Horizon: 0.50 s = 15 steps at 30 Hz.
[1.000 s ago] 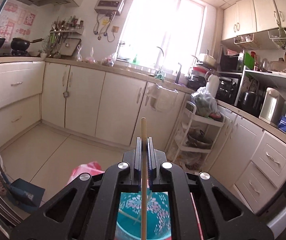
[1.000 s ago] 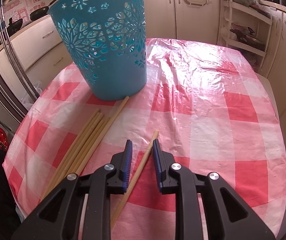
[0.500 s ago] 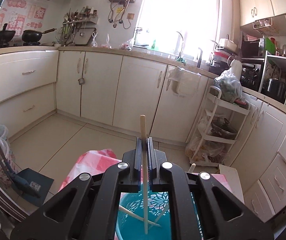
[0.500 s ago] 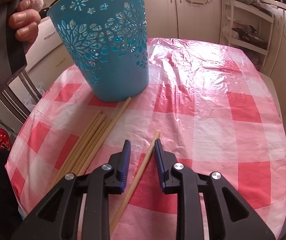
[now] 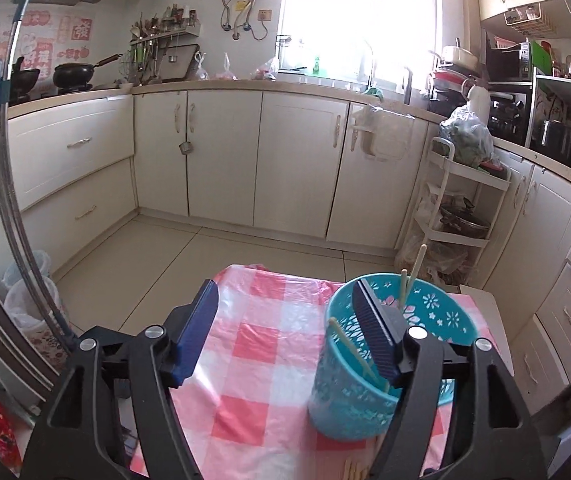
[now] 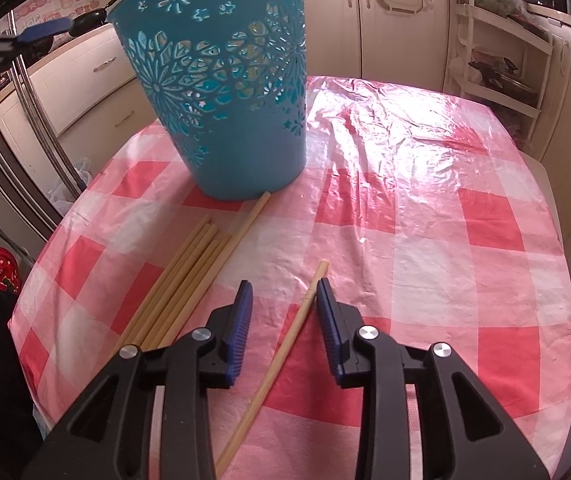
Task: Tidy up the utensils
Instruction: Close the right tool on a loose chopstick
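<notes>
Chopsticks (image 6: 189, 280), checked tablecloth (image 6: 425, 208), cream kitchen cabinets (image 5: 297, 160)

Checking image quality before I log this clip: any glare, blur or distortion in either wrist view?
Left wrist view: window blown out white, cabinet lines bowed by the fisheye, dark corners. Right wrist view: sheen on the plastic tablecloth; blue basket and lone chopstick sharp.

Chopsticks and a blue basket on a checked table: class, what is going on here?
A person with a gripper in each hand is collecting chopsticks into the blue basket. The left gripper has just opened and is empty; three chopsticks stand inside. The right gripper, opening, straddles a single chopstick beside the waiting bundle.
</notes>
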Motion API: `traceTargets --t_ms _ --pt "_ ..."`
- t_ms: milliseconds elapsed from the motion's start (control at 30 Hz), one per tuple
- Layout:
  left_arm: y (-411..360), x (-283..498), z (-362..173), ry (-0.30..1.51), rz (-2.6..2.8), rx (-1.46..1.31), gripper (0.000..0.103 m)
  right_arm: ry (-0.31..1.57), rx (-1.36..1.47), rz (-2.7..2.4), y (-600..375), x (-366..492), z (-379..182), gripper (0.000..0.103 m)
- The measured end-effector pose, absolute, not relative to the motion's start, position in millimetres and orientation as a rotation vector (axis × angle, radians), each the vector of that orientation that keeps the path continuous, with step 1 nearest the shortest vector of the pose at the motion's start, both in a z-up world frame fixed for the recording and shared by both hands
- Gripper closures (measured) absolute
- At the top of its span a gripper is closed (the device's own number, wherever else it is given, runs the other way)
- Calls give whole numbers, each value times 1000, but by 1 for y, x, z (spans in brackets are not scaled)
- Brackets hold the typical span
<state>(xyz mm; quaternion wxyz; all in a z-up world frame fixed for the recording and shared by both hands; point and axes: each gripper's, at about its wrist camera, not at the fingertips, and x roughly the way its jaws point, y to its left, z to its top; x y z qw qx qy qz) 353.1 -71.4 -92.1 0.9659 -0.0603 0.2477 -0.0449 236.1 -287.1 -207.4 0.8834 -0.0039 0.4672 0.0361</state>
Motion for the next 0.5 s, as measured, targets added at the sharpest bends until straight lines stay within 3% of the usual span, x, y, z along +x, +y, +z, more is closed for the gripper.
traceTargets --t_ms 133,233,267,500 --pt "-44 321 -98 501 -71 -97 26 975 -26 70 -286 235 -207 74" --pt "-26 309 -112 526 -59 -97 25 999 -59 86 -288 236 -205 93" --pt "-21 306 -119 540 -56 -103 25 1022 -23 108 -293 237 -204 95" --pt "4 307 -151 630 -41 -168 25 1077 -27 76 -295 231 -199 94"
